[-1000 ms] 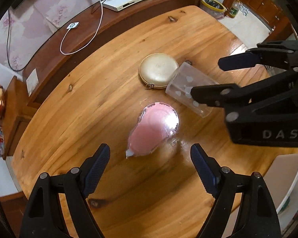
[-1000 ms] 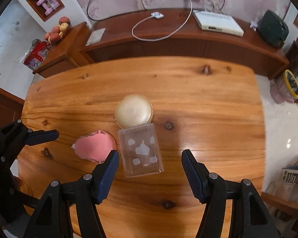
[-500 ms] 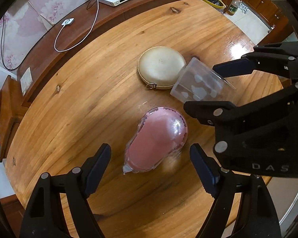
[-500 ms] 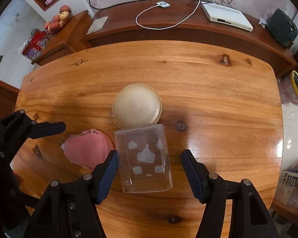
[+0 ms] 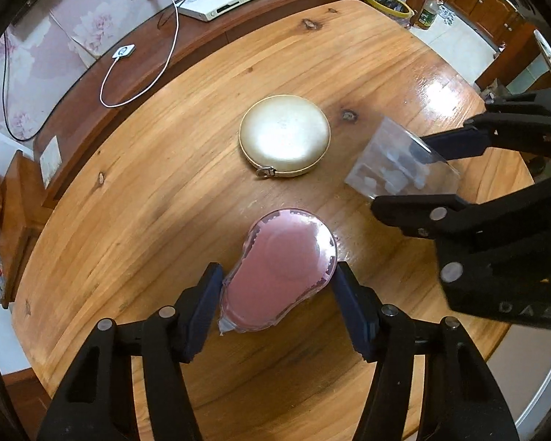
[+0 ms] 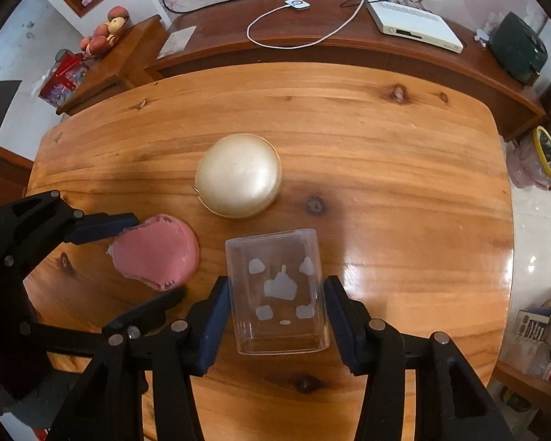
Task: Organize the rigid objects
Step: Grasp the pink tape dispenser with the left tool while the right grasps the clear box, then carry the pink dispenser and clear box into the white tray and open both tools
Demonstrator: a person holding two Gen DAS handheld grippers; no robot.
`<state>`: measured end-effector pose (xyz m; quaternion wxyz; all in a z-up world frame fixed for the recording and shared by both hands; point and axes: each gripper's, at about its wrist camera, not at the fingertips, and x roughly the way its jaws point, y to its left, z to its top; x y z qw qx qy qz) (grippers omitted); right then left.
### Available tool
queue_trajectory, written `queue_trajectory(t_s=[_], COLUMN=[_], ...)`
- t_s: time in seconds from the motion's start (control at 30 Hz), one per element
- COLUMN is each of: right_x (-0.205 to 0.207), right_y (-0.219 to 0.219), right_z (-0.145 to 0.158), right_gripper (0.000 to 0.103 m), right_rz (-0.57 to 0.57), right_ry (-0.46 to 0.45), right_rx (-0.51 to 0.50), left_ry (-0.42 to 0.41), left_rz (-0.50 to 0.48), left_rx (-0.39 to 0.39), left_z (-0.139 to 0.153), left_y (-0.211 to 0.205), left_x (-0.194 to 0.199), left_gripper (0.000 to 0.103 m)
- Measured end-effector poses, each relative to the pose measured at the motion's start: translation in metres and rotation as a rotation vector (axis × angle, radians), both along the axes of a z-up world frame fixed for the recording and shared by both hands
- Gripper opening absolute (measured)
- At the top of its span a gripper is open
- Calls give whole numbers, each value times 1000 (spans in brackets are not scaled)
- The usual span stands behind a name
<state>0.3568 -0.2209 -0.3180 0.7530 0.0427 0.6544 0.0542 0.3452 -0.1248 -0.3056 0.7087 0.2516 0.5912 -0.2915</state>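
Note:
A pink pear-shaped plastic case point(image 5: 279, 268) lies on the wooden table point(image 5: 165, 191). My left gripper point(image 5: 277, 299) is shut on it, both pads touching its sides; it also shows in the right wrist view point(image 6: 158, 253). A clear square plastic box with white prints point(image 6: 279, 290) lies on its side. My right gripper point(image 6: 277, 314) is shut on it, pads against both walls; the box also shows in the left wrist view point(image 5: 396, 165). A round gold compact case point(image 5: 284, 134) lies beyond both, untouched, and also shows in the right wrist view point(image 6: 238, 180).
A dark wooden sideboard point(image 6: 349, 55) runs behind the table with a white set-top box point(image 6: 415, 25), a charger cable point(image 6: 294, 36) and a dark green box point(image 6: 518, 47). A yellow-rimmed bin point(image 6: 547, 158) stands on the floor at the right.
Both grippers moved forward and closed: the left one onto the pink case, the right one onto the clear box. The gold case has not moved.

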Motion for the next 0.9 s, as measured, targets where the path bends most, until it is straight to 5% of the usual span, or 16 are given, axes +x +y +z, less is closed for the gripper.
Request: queue_trajectory(t_s=[0.37,0.9], right_x=[-24,-100], right_y=[-16,5], right_z=[20,124], right_gripper=[51,51], right_rz=[-42,33], right_ry=[-24,-208], right_rx=[35,127], left_ry=[-28,-99], left_rz=[57,223], left_rx=[-29,-162], left_z=[40,149], left_y=[16,43], left_x=[-15,-91], left_gripper=[64,64])
